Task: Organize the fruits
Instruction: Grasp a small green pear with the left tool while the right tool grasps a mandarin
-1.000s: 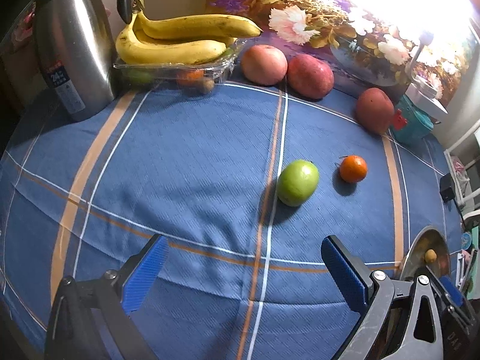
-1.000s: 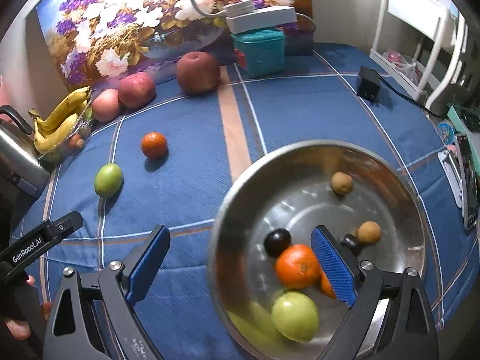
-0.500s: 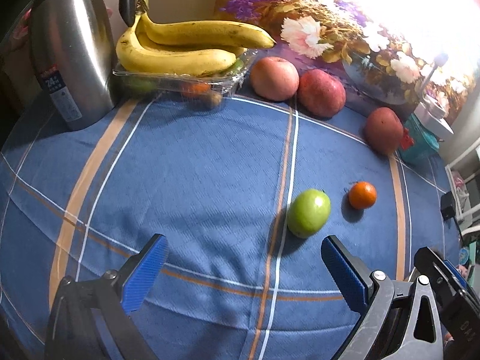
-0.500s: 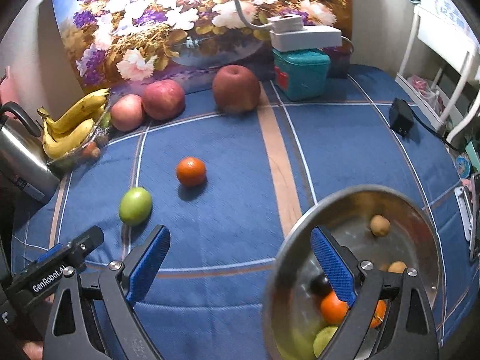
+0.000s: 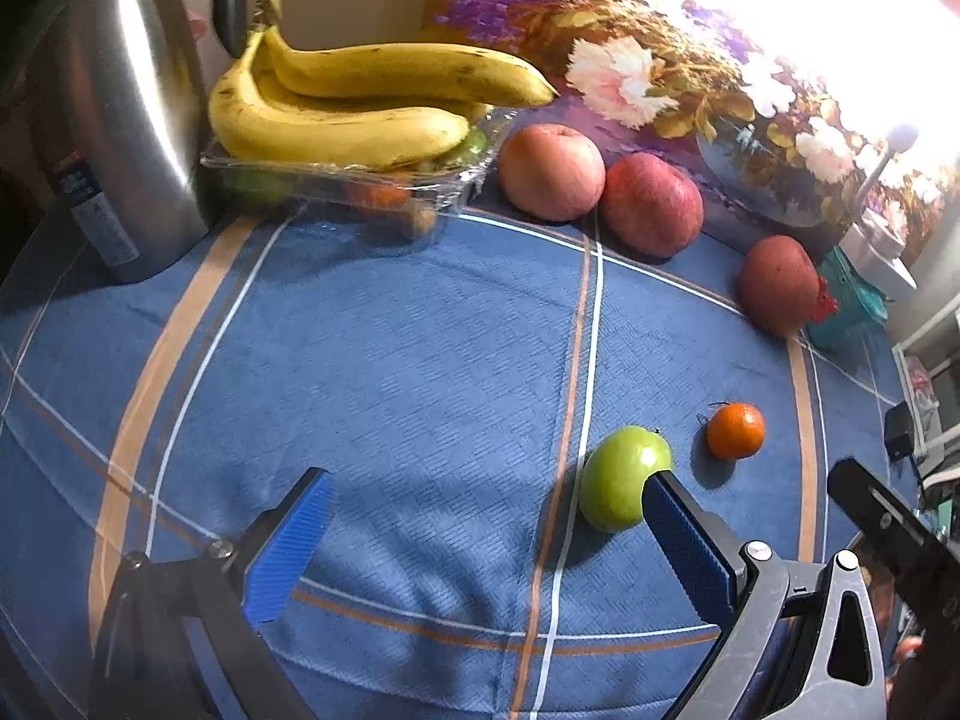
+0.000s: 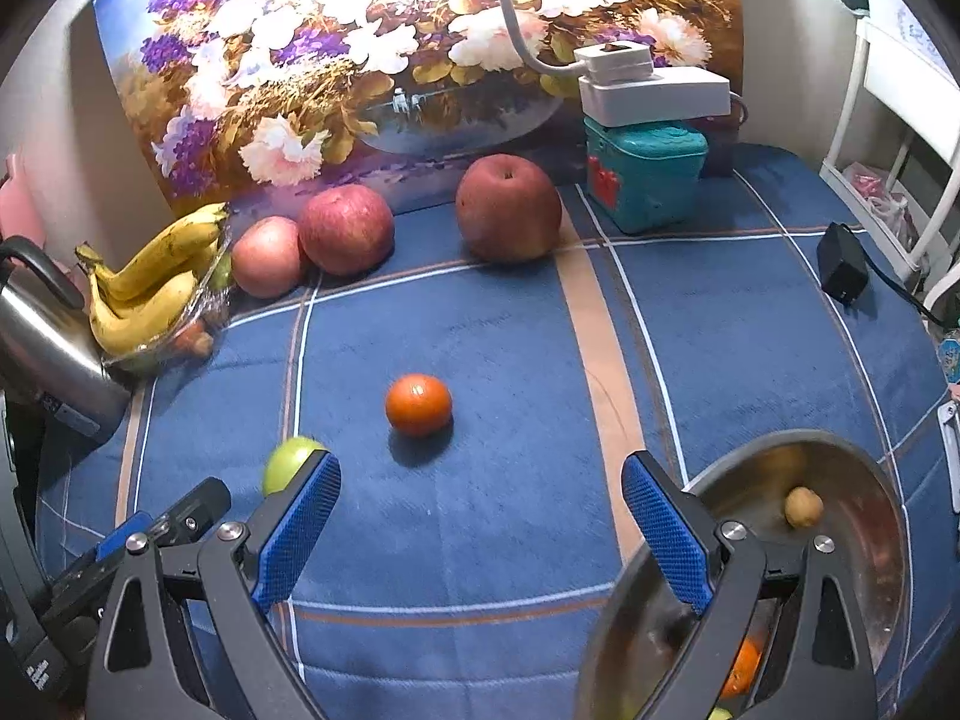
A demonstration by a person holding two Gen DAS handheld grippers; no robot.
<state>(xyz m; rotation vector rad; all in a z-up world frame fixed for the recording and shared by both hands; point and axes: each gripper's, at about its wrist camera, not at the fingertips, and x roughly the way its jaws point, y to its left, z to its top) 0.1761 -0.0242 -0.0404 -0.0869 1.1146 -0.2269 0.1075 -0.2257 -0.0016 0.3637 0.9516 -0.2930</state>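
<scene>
- Both jaws spread wide, nothing held: my left gripper (image 5: 480,540) and right gripper (image 6: 480,516) sit low over the blue tablecloth (image 5: 390,360).
- Green fruit (image 5: 621,477) just ahead of my left gripper's right finger, partly behind its tip.
- Tangerine (image 6: 418,405) ahead of my right gripper, centred between its fingers.
- Steel bowl (image 6: 864,480) at my right gripper's right finger, holding fruit.

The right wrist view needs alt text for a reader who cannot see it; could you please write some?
An open right gripper hangs over a blue checked cloth, facing a tangerine lying apart from a green fruit partly hidden by the left-side finger. A steel bowl of small fruit sits lower right; three apples, bananas and a kettle line the back and left.
</scene>
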